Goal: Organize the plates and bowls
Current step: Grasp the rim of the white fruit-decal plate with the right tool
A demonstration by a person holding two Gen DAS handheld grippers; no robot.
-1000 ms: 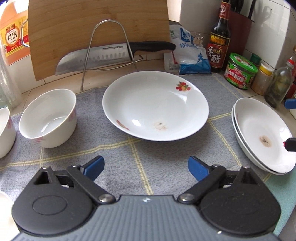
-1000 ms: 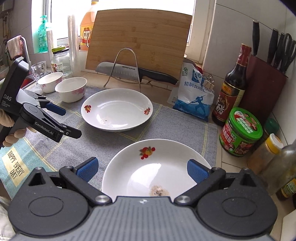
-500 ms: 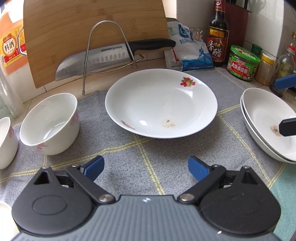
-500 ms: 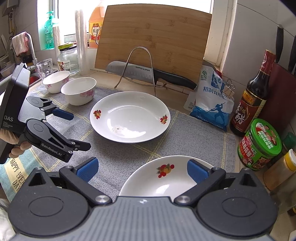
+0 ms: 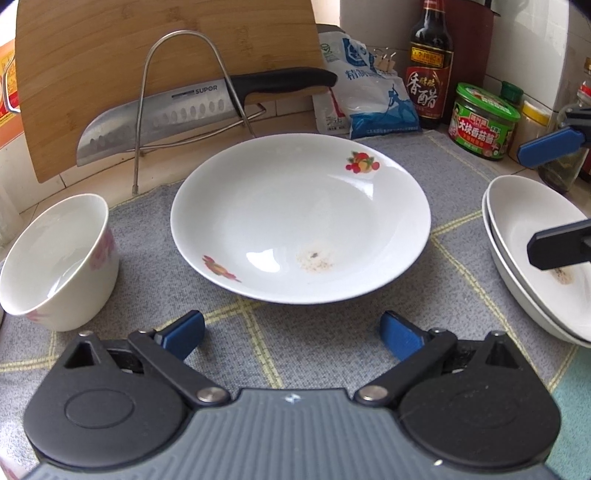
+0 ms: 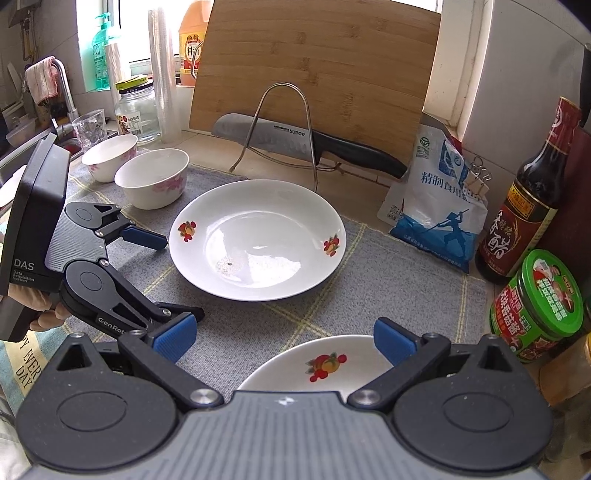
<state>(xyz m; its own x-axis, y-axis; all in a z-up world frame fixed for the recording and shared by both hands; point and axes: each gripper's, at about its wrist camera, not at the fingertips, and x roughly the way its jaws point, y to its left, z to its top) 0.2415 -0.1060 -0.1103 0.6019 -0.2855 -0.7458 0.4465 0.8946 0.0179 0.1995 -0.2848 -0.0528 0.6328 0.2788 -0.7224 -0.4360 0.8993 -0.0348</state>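
Left claw [image 5: 291, 330] wide, knife [image 5: 192, 110] marked SUPOR

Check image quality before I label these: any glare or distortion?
Left wrist view: sharp; small glare spots on the plate; fisheye bows the cutting board. Right wrist view: sharp; broad window glare across the plate; window blown out; edges curved.
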